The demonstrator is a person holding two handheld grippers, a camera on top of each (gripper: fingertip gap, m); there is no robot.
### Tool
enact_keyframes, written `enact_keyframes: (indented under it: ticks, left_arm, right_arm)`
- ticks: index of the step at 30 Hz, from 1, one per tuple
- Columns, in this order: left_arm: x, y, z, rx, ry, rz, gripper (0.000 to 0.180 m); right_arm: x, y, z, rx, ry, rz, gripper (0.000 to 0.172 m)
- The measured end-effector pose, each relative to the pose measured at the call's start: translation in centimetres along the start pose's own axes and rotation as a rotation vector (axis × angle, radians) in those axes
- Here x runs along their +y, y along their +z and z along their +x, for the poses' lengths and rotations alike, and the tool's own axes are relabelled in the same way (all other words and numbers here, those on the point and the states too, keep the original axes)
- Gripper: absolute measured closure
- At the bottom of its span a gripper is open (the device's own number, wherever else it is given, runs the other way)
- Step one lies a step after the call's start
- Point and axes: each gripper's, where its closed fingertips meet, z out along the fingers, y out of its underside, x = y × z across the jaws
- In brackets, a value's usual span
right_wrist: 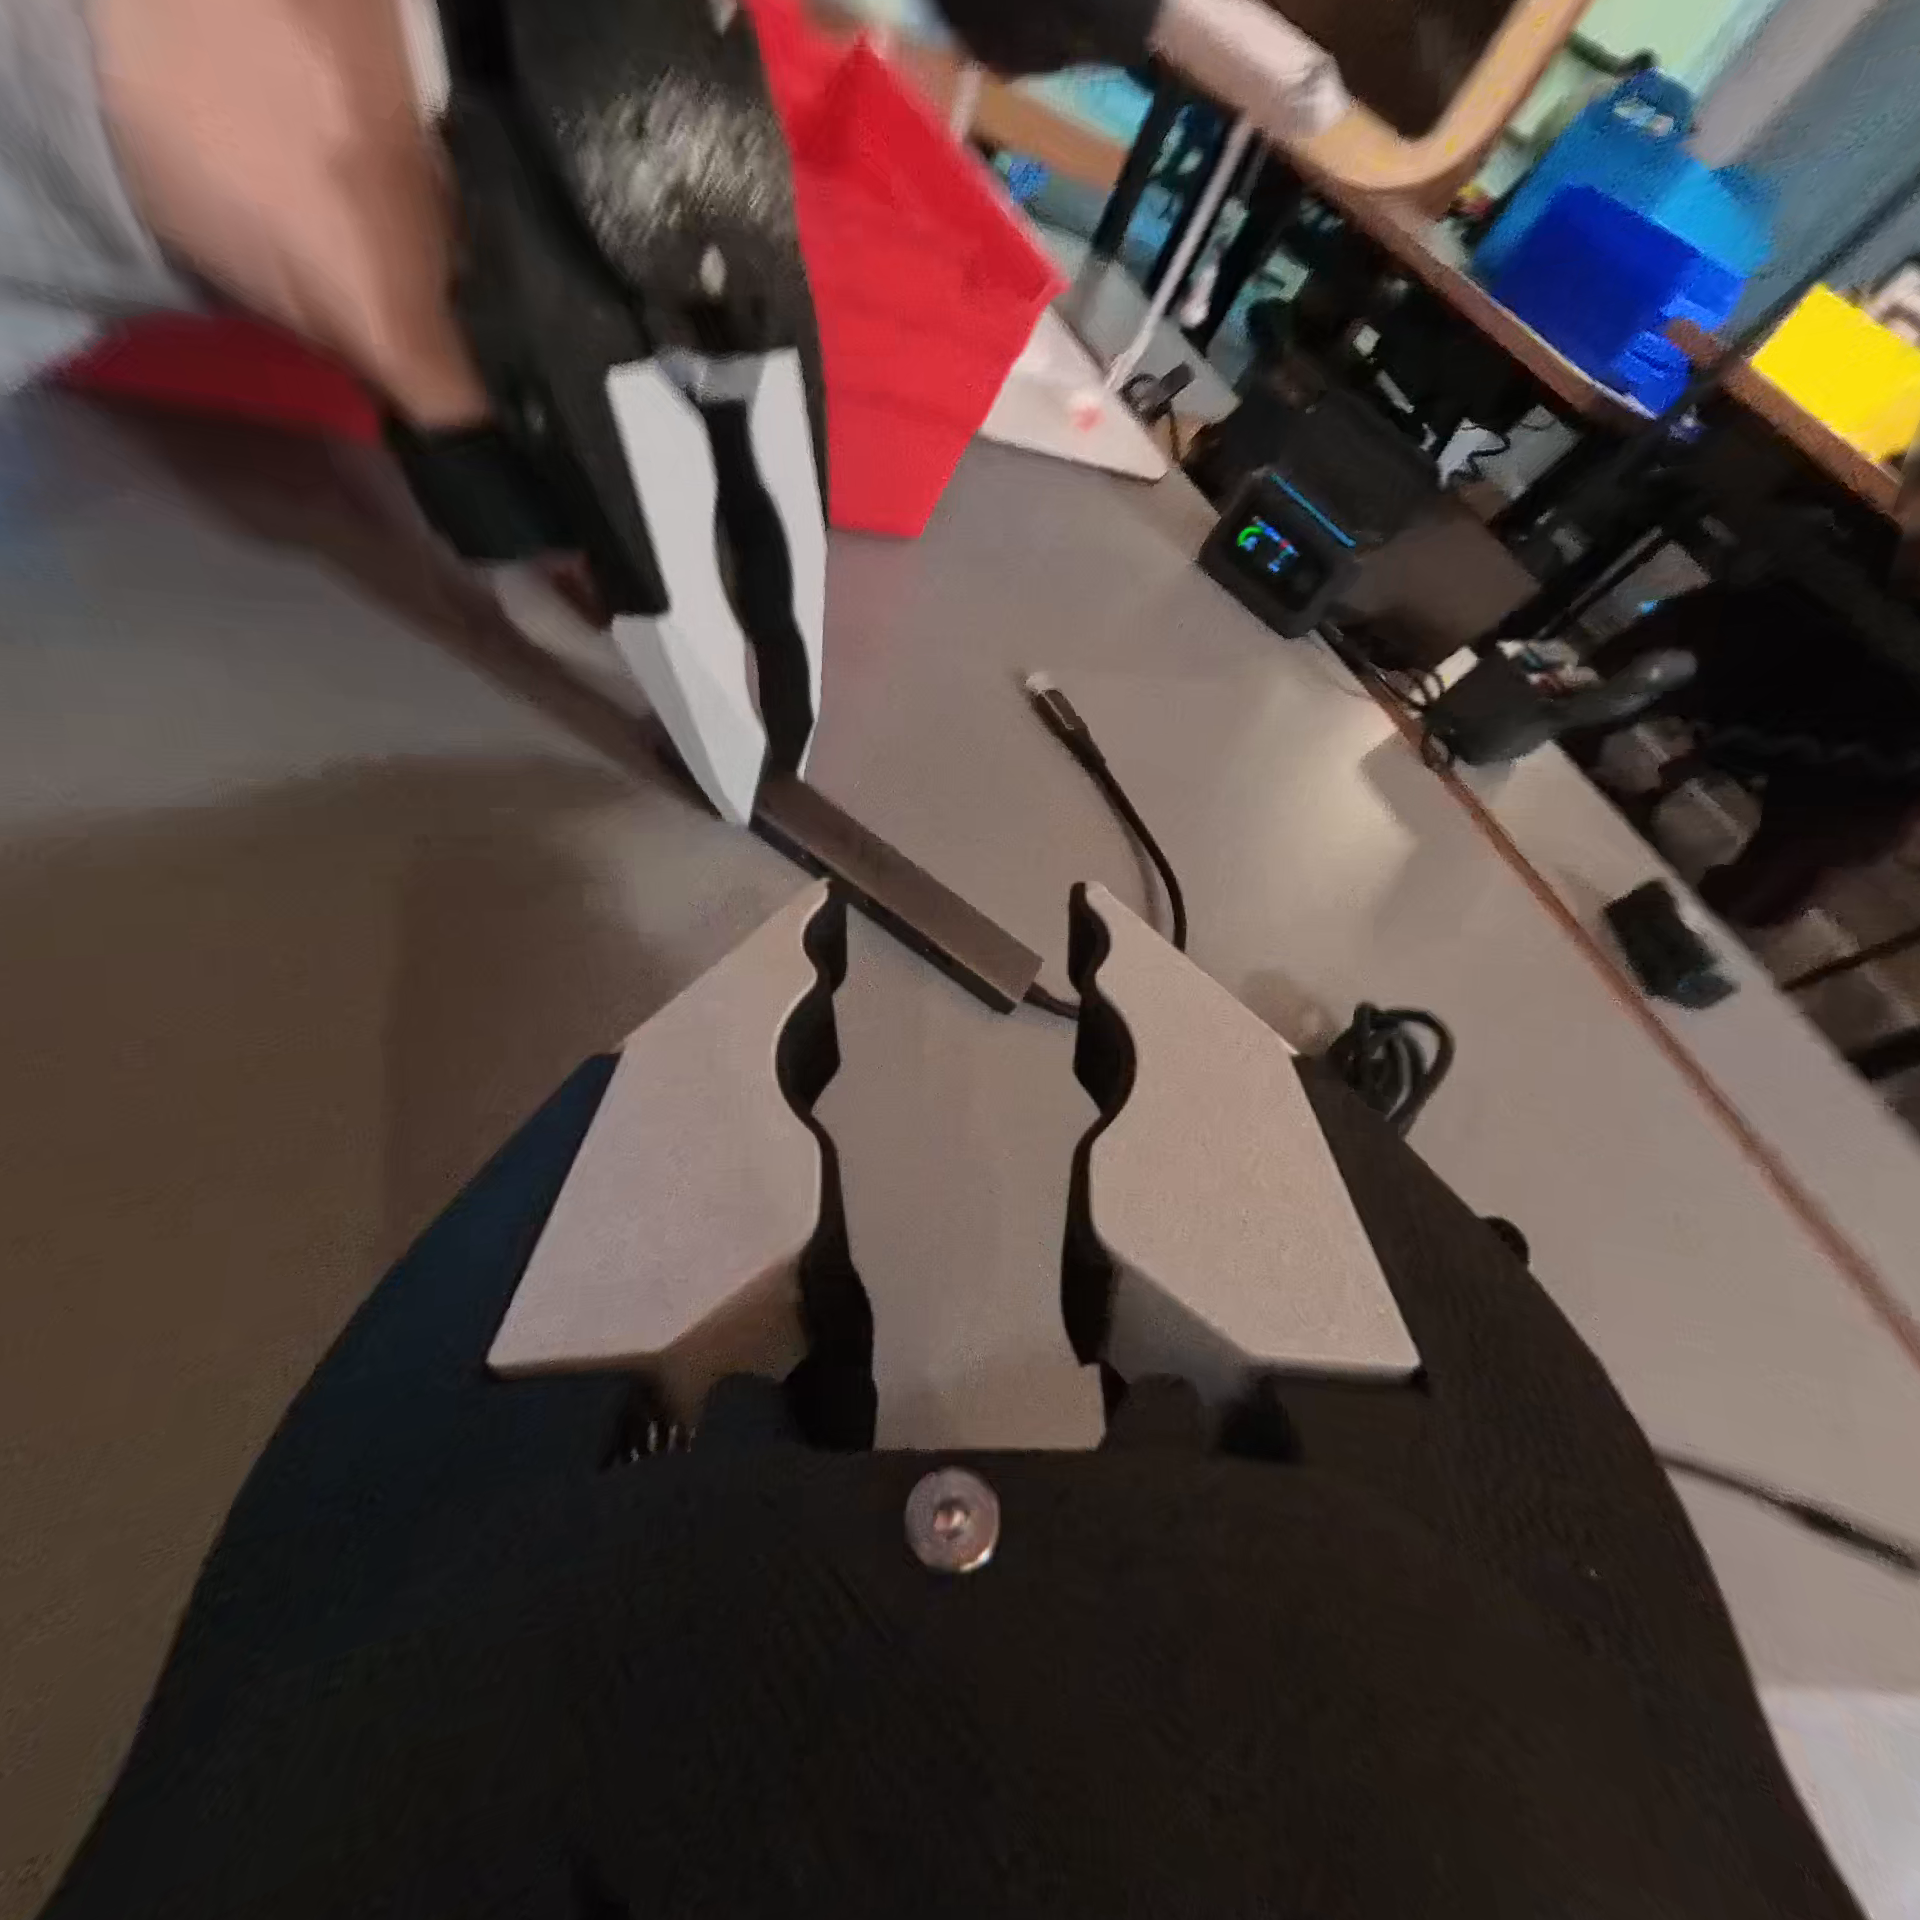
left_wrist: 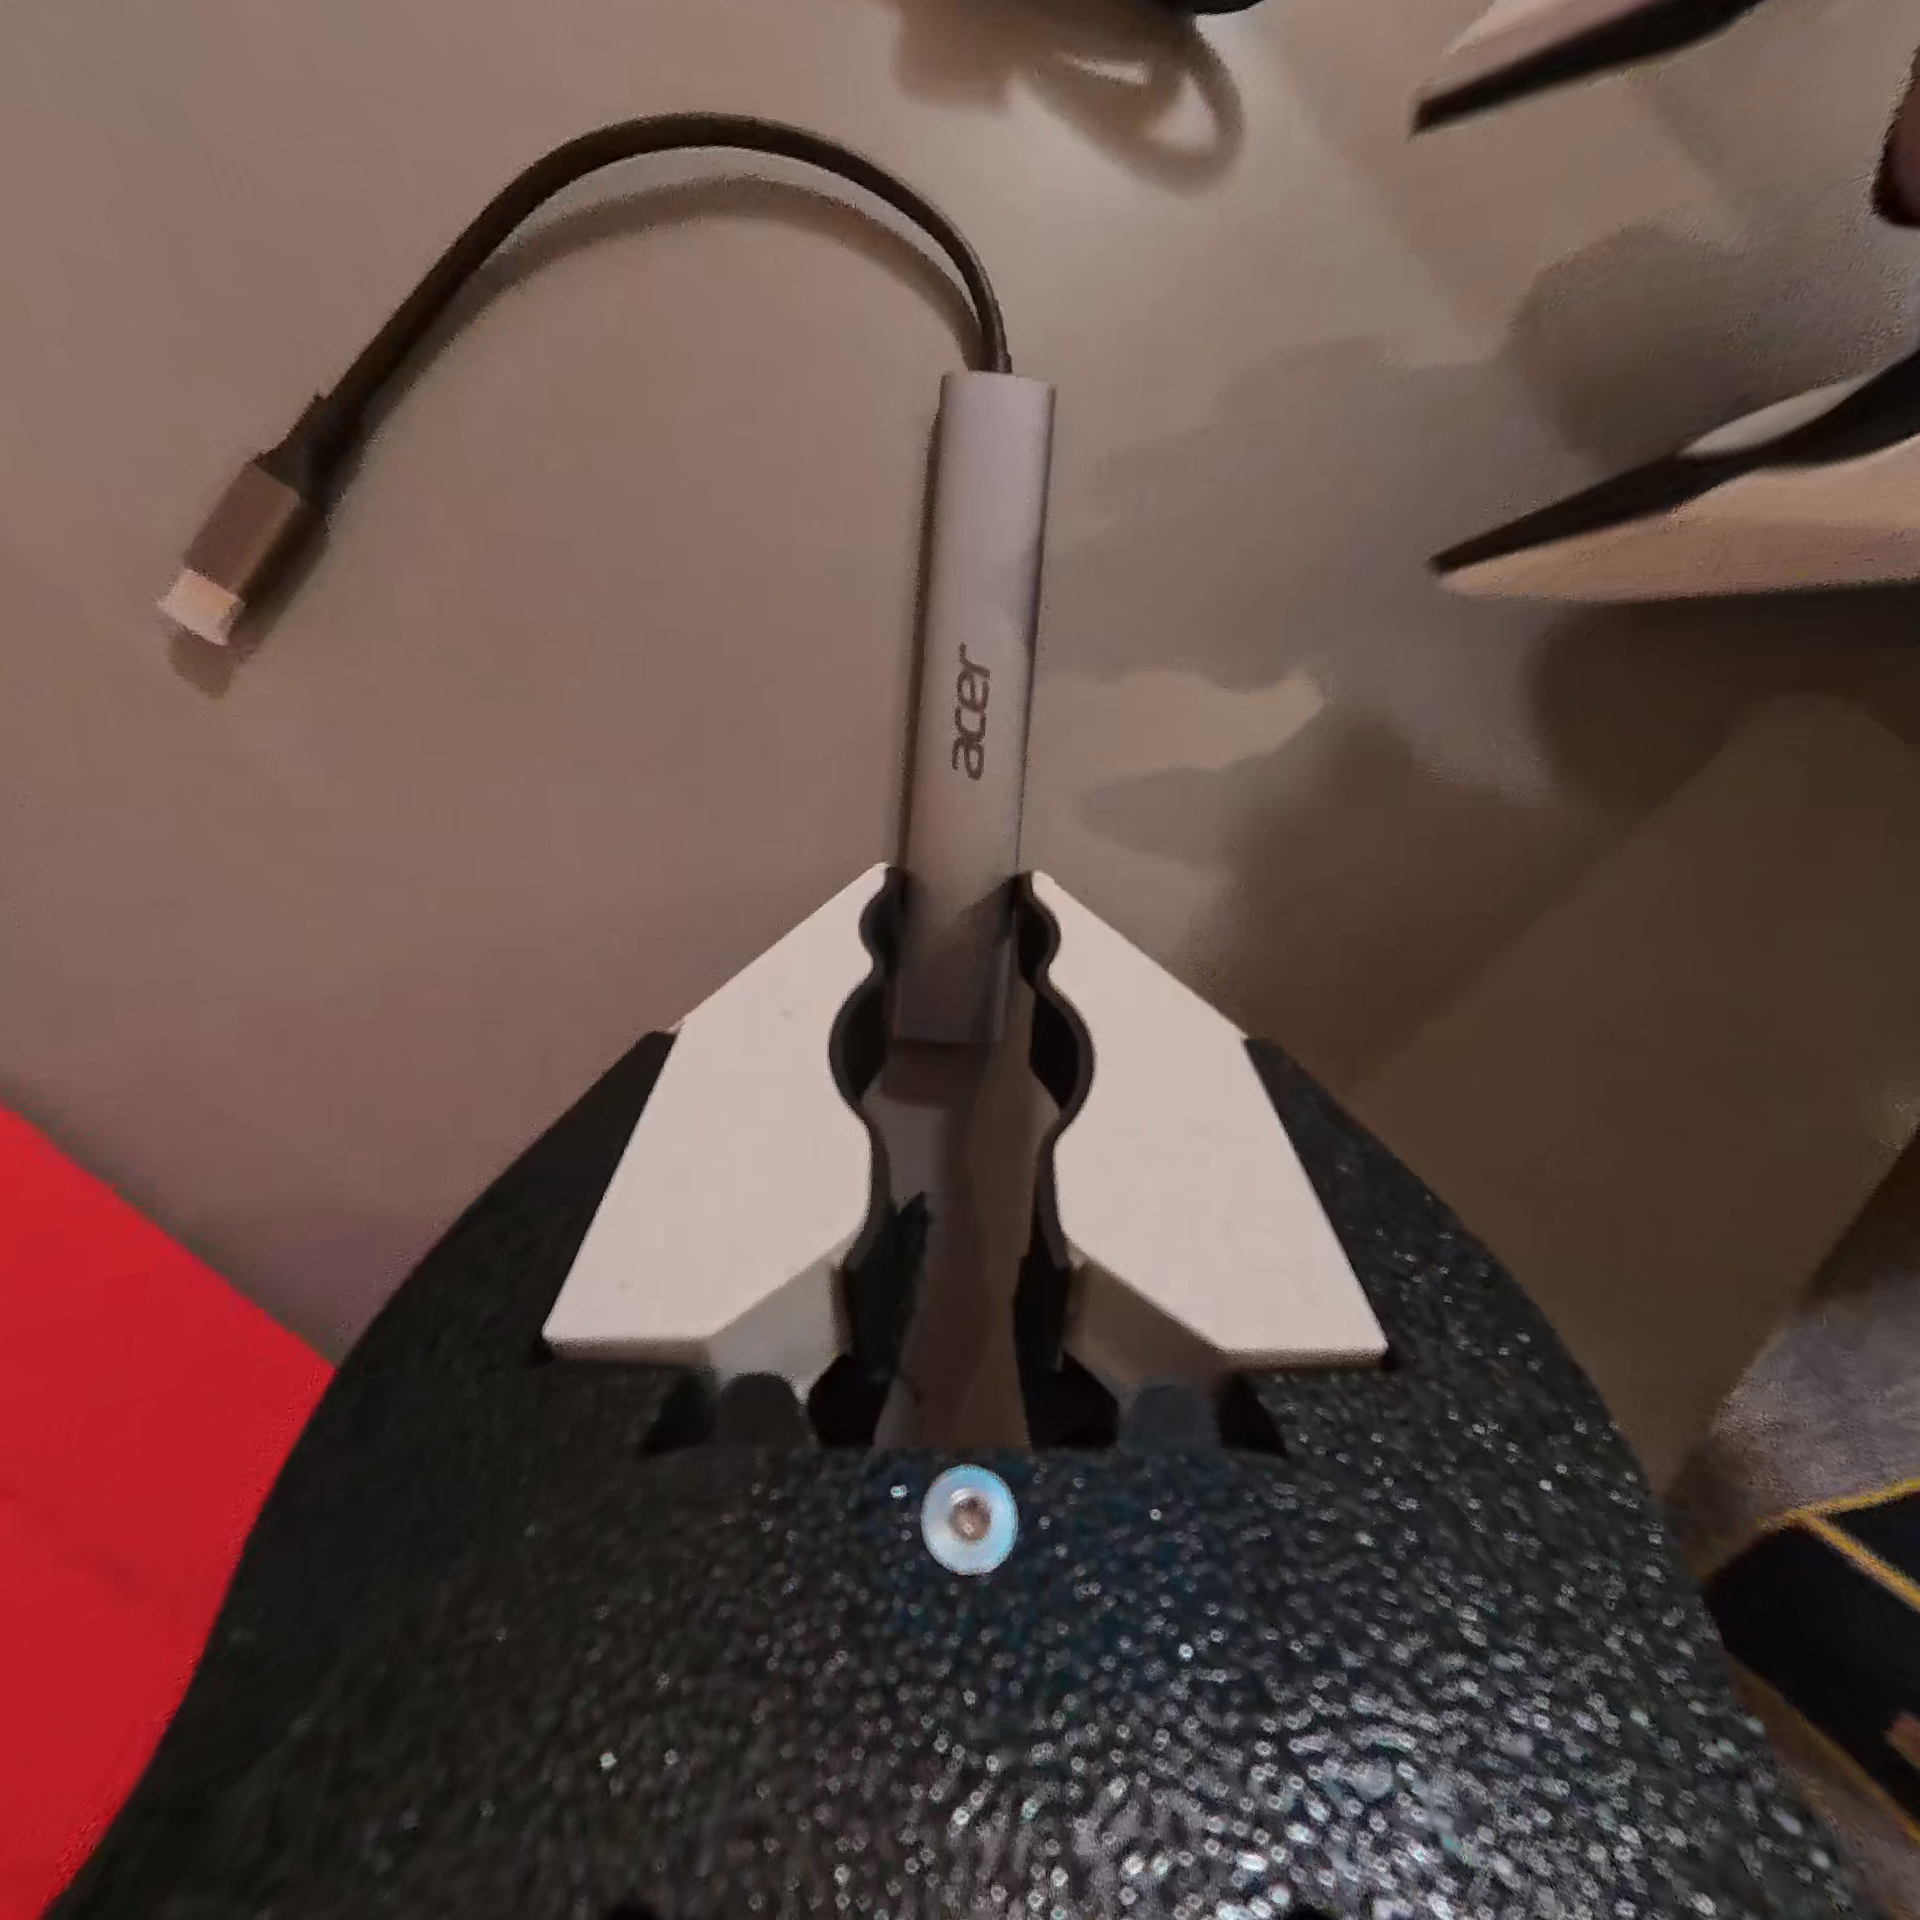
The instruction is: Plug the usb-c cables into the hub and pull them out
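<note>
A slim grey hub (left_wrist: 982, 623) lies on the beige table (left_wrist: 520, 831). My left gripper (left_wrist: 964, 878) is shut on its near end, with both pads pressed against its sides. The hub's own black cable (left_wrist: 727, 145) loops away to a loose plug (left_wrist: 223, 577). In the right wrist view the left gripper (right_wrist: 764, 800) holds the hub (right_wrist: 904, 904) by its far end. My right gripper (right_wrist: 951, 891) is open and empty, just above the hub's cable end. Its fingers also show in the left wrist view (left_wrist: 1662, 499), at the upper right. The loose plug (right_wrist: 1044, 691) lies beyond the hub.
A coiled black cable (right_wrist: 1392, 1049) lies on the table to the right of my right gripper. A small black device with a lit screen (right_wrist: 1283, 556) and a flat black object (right_wrist: 1668, 945) sit near the table's far edge. A red bag (right_wrist: 914, 312) stands behind. A person's arm (right_wrist: 260, 208) is at the upper left.
</note>
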Motion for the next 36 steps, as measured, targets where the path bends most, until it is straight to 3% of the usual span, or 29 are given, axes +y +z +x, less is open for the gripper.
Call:
enact_keyframes:
  ticks: [6, 9, 11, 13, 14, 15, 16, 18, 19, 21, 24, 30, 33, 34, 36]
  left_arm:
    - [-1.8, -1.0, 2.0, 0.336, -0.336, 0.121, 0.161]
    - [-2.5, -2.0, 2.7, 0.463, -0.393, 0.171, 0.161]
    - [-2.8, -2.8, 3.5, 0.52, -0.373, 0.2, 0.161]
    - [-3.6, -3.6, 4.1, 0.549, -0.326, 0.259, 0.161]
    - [-4.1, -4.2, 4.2, 0.541, -0.285, 0.311, 0.16]
    - [-4.7, -4.7, 4.3, 0.522, -0.231, 0.37, 0.145]
    - [-5.2, -5.2, 4.3, 0.471, -0.151, 0.427, 0.113]
    - [-5.3, -5.5, 4.1, 0.275, 0.096, 0.504, 0.095]
    - [-5.3, -5.5, 4.1, 0.17, 0.232, 0.523, 0.096]
    - [-5.2, -5.7, 4.8, 0.021, 0.475, 0.54, 0.117]
    - [-5.0, -5.9, 6.5, -0.056, 0.691, 0.555, 0.149]
    - [-5.2, -6.2, 7.3, -0.038, 0.725, 0.604, 0.17]
    - [-5.3, -6.1, 7.3, -0.078, 0.754, 0.603, 0.172]
    - [-5.3, -6.1, 7.3, -0.077, 0.735, 0.605, 0.173]
    - [-5.4, -6.1, 6.8, -0.101, 0.698, 0.623, 0.173]
  right_arm:
    - [1.4, 3.0, -0.8, -0.008, -0.488, -0.131, 0.121]
    - [2.3, 4.0, -0.4, 0.031, -0.687, -0.211, 0.122]
    - [2.5, 4.4, 0.9, 0.113, -0.766, -0.257, 0.134]
    - [2.5, 4.3, 1.6, 0.157, -0.805, -0.276, 0.165]
    - [2.8, 4.1, 1.5, 0.133, -0.79, -0.288, 0.168]
    - [2.9, 3.9, 1.4, 0.105, -0.741, -0.291, 0.172]
    - [2.9, 3.6, 1.2, 0.072, -0.684, -0.282, 0.171]
    - [2.4, 2.9, 0.8, 0.008, -0.599, -0.245, 0.171]
    - [2.0, 2.6, 0.5, -0.025, -0.568, -0.227, 0.171]
    - [1.5, 2.0, -0.2, -0.101, -0.524, -0.2, 0.172]
    - [1.0, 1.3, -1.0, -0.18, -0.493, -0.176, 0.172]
    - [1.1, 0.8, -2.0, -0.265, -0.474, -0.169, 0.172]
    - [1.2, 0.7, -2.3, -0.27, -0.445, -0.174, 0.171]
    - [1.1, 0.5, -2.2, -0.25, -0.424, -0.177, 0.168]
    - [0.7, -0.4, -1.8, -0.221, -0.35, -0.192, 0.144]
